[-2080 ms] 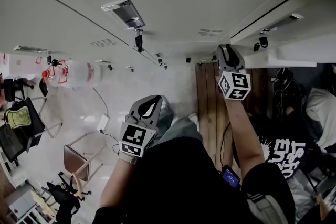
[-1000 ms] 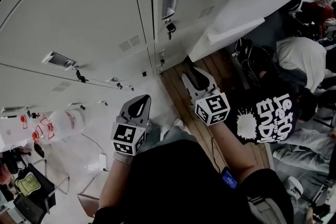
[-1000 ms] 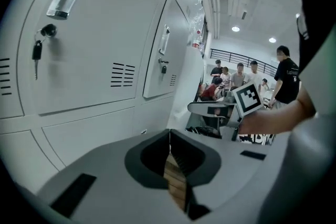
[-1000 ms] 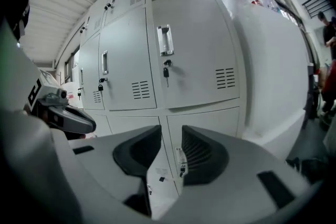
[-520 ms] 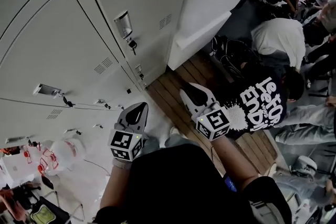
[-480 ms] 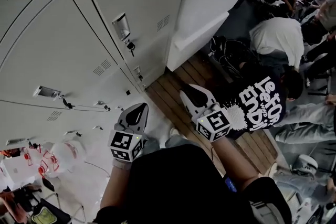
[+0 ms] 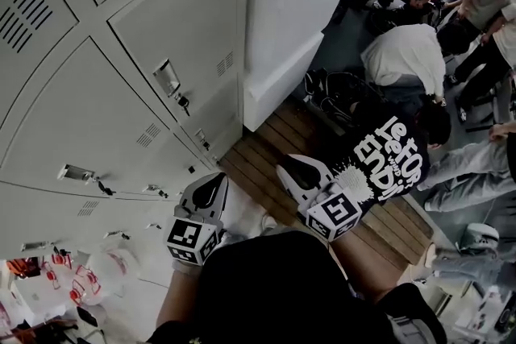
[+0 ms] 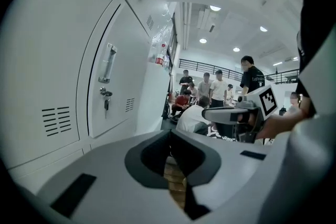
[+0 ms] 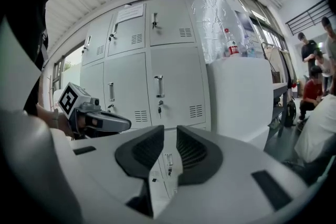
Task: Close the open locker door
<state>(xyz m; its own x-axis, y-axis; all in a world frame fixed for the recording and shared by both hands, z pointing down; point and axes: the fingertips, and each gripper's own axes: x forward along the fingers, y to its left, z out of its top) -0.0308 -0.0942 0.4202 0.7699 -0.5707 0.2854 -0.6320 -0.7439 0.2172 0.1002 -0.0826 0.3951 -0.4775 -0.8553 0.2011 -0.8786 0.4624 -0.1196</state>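
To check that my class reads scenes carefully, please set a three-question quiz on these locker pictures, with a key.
1. True or false: the left gripper holds a cloth.
2. What stands on the white cabinet beside the lockers? A bottle, B helmet, C lamp.
3. What hangs just below the locker handle?
Key: 1 false, its jaws are together and empty; 2 A, the bottle; 3 a key.

Black T-shirt point(image 7: 364, 139): white print, roughly "END", rest unclear.
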